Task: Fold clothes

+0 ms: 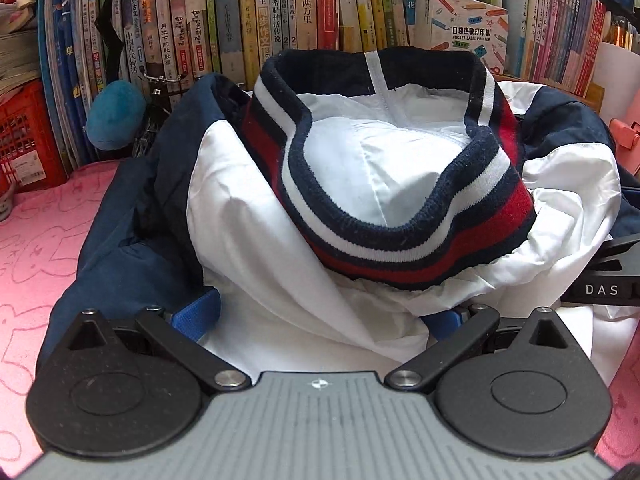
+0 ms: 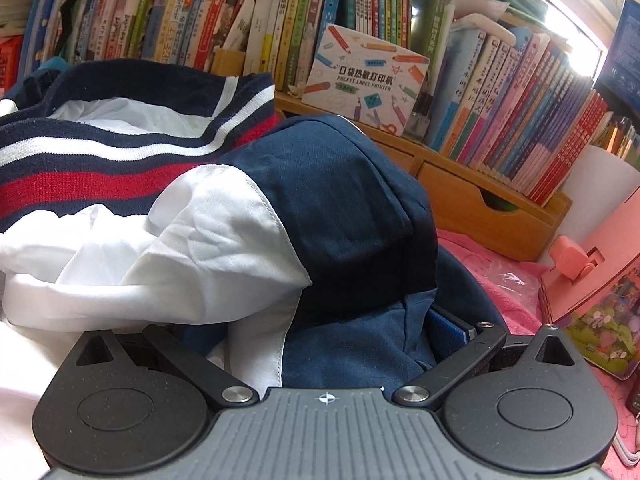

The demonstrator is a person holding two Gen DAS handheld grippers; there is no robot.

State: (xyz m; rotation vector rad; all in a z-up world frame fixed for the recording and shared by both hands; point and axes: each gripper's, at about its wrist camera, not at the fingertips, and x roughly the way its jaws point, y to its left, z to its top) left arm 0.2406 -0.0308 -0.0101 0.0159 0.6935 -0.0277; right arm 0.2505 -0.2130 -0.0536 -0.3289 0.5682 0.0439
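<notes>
Viewing from the left wrist first: the jacket (image 1: 280, 208) lies bunched on the pink cover (image 1: 36, 240), its striped collar (image 1: 400, 216) standing open and facing the camera; white fabric spills down from the collar straight into the left gripper (image 1: 320, 320); blue pads of its fingers (image 1: 196, 314) show on either side of that white fold, set wide apart with cloth between them; whether they press the cloth I cannot tell; a second black tool body (image 1: 604, 280) sits just right of the collar.

Right wrist view: collar (image 2: 100, 168) lies to the upper left; a navy sleeve panel (image 2: 352, 208) humps up directly ahead, right of the collar, and drapes down into the right gripper (image 2: 320, 340); one blue finger pad (image 2: 448, 334) is visible at the navy edge, the other hidden under white cloth; grip state cannot be told.

Judgement: the collar band runs left to right between the two grippers, left one below it, right one at its sleeve side; the next fold likely turns on that axis.

Bookshelf (image 2: 400, 20) stands behind the collar.
</notes>
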